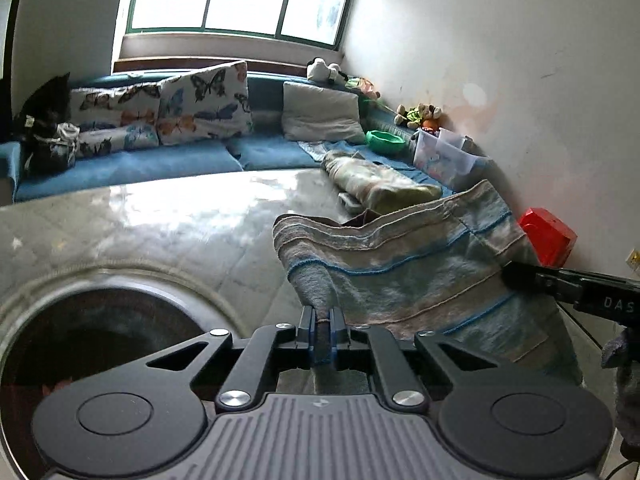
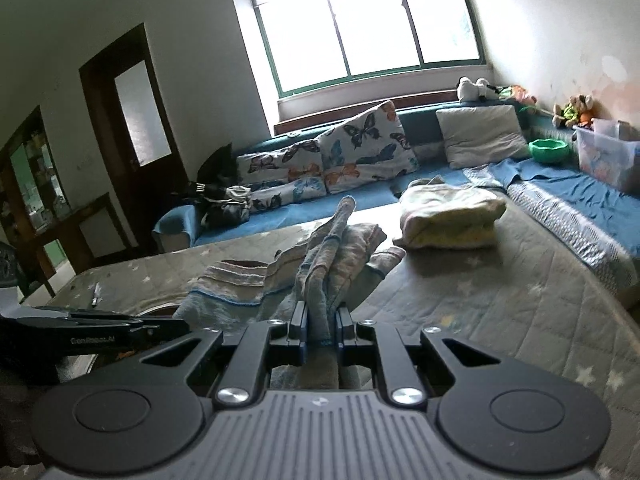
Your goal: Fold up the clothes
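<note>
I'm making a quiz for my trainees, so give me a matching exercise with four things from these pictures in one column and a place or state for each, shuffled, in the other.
Things:
1. striped towel
2. green bowl
3. red box
4. butterfly pillow

Places or states:
A. on the blue couch cushion beside a clear plastic bin
B. leaning against the couch back below the window
C. pinched by both the left gripper and the right gripper
D. by the white wall, behind the towel's edge

Pairs: 1-C, 2-A, 3-D, 4-B
</note>
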Demonstrator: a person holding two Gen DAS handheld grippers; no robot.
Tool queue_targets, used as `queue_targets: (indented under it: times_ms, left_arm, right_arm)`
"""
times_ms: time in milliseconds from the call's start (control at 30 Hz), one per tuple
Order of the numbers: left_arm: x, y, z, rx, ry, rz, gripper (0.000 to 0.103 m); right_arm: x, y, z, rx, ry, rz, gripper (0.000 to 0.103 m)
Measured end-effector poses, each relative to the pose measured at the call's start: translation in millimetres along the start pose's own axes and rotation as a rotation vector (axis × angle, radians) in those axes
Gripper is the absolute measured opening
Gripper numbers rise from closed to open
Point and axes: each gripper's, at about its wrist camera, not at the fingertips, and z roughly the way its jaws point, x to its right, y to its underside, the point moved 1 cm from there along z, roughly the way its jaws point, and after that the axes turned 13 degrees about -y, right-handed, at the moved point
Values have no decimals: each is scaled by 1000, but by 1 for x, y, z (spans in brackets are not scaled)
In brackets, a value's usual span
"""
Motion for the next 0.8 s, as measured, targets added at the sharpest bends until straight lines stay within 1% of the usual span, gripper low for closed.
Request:
queue_targets:
  times_ms: [67,167,467,500,533,567,667,733,800]
  left_arm:
    - [5,-3,3,6,-5,12,7]
    - [7,1,12,-18,-14,18,7]
    - [13,14,38,-90,-40,38,8]
    - [12,16,39,-94,-46,39,8]
    - [11,18,40,-97,-52,40,10]
    - [10,19,40,-100,-58,41,12]
    - [7,24,42,-110,-77,44,13]
    - [4,25,41,-106,-88,44,18]
    - [3,25,36,-96,-83,46,19]
  right_arm:
    - [3,-4,2,-2,10,-3,12]
    - [10,-5,6,-14,24,4,12]
    - [32,12,28,-97,55,48,13]
    - [35,15,31,-111,71,55,14]
    - [37,19,33,-124,88,62,17]
    - [39,21,34,-128,104,64,17]
    - [41,23,27,-119,114,67,17]
    - [39,24,24,-117,117,58,17]
    - [33,25,21,-123,106,37,17]
